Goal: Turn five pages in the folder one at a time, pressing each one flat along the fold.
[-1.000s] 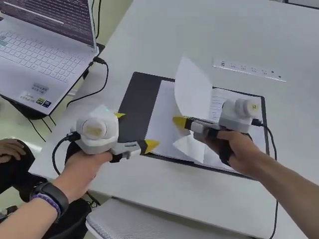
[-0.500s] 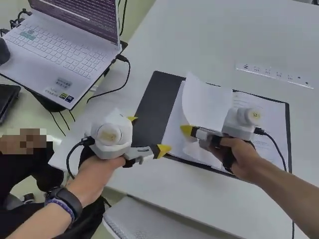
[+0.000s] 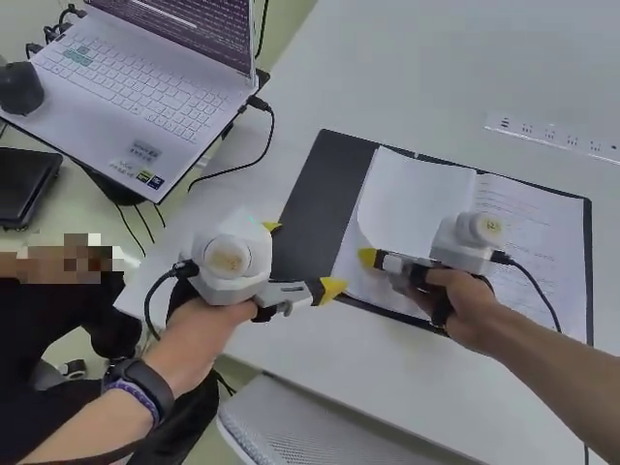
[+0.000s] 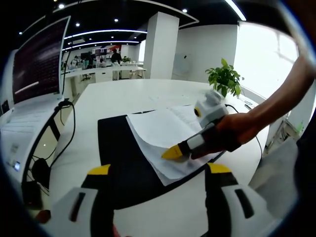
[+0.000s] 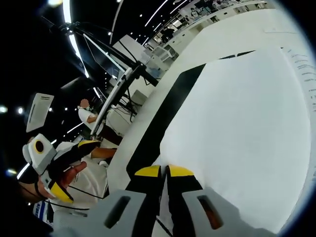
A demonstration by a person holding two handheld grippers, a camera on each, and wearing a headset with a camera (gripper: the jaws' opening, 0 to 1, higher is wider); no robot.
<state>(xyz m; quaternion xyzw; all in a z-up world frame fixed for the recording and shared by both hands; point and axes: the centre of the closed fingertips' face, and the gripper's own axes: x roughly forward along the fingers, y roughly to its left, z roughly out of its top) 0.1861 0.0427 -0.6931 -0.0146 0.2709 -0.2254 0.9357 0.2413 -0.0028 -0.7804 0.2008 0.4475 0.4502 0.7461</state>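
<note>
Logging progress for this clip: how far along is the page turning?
Done: a page lies turned over onto the left side of the folder. In hand: the right gripper is shut on its lower edge; the left gripper hangs open, clear of the page. Left: pressing along the fold; page count unclear.

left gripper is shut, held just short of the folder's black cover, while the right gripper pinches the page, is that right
Not quite. The left gripper is open: the left gripper view shows its yellow-tipped jaws spread wide apart with nothing between them. The rest stands: it is held just short of the black cover of the folder, while the right gripper pinches the page.
</note>
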